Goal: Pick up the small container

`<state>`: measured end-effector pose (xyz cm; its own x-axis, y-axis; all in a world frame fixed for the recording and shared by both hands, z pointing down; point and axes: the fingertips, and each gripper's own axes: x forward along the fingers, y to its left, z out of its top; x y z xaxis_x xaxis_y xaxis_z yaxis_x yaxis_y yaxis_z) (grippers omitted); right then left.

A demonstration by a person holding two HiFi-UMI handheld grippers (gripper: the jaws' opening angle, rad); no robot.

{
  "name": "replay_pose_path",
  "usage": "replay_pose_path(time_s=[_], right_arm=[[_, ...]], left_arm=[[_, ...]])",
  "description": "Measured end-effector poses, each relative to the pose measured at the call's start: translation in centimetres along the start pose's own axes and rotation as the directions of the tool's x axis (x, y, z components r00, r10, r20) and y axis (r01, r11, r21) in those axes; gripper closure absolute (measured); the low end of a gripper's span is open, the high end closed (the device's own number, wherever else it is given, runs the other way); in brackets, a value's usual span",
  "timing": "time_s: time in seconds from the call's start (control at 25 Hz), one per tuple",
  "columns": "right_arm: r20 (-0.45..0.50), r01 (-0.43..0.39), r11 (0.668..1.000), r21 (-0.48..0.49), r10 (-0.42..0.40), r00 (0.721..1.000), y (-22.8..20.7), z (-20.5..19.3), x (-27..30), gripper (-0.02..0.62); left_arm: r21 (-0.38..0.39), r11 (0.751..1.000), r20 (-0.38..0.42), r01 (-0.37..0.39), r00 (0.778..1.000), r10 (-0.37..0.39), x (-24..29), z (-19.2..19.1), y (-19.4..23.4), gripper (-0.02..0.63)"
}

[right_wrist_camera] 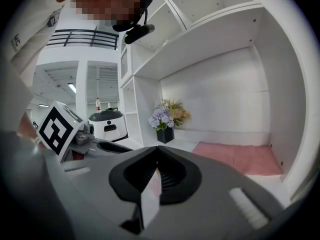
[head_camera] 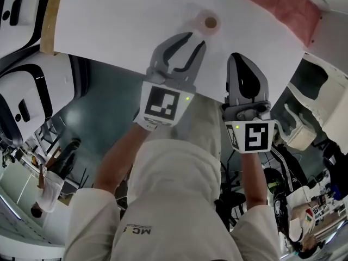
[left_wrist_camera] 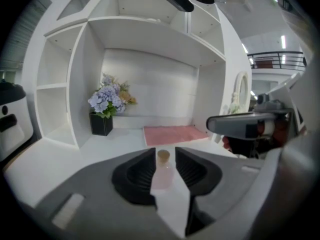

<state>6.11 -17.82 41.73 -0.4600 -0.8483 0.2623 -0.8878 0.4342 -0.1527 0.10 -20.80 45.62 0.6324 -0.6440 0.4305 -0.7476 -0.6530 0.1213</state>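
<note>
The small container [head_camera: 210,22] is a pale pink bottle with a cork top, upright on the white desk [head_camera: 109,26]. In the head view it stands just beyond the tips of my left gripper [head_camera: 191,38]. In the left gripper view the bottle [left_wrist_camera: 163,170] shows in the gap between the jaws of the left gripper [left_wrist_camera: 164,152], which stand apart with no pad pressing on it. My right gripper [head_camera: 240,57] hangs to the right, near the desk's front edge. Its jaws are shut with nothing in them, as the right gripper view of the right gripper [right_wrist_camera: 156,149] shows.
A pink mat [left_wrist_camera: 172,134] lies at the back of the desk under white shelves. A black pot of lilac flowers [left_wrist_camera: 101,123] stands at the back left. A white machine [right_wrist_camera: 107,124] stands beyond the desk's left side.
</note>
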Motion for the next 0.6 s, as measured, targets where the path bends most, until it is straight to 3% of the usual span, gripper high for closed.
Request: replay_pose_path(time_s=[0.28,0.6], right_arm=[[0.023,0.029,1.0,-0.003,-0.029,0.999,-0.7,-1.8,0.7,0.597],[0.032,0.077,0.996,0.042,-0.078,0.996,-1.1,-3.9,0.7,0.597]], left_arm=[[0.038,0.999,0.002,0.01,1.0,-0.01,2.8,-2.3,0.5,0.42],[0.076,0.997,0.036,0.016,0.999,-0.019,5.5,-3.3,1.1,0.402]])
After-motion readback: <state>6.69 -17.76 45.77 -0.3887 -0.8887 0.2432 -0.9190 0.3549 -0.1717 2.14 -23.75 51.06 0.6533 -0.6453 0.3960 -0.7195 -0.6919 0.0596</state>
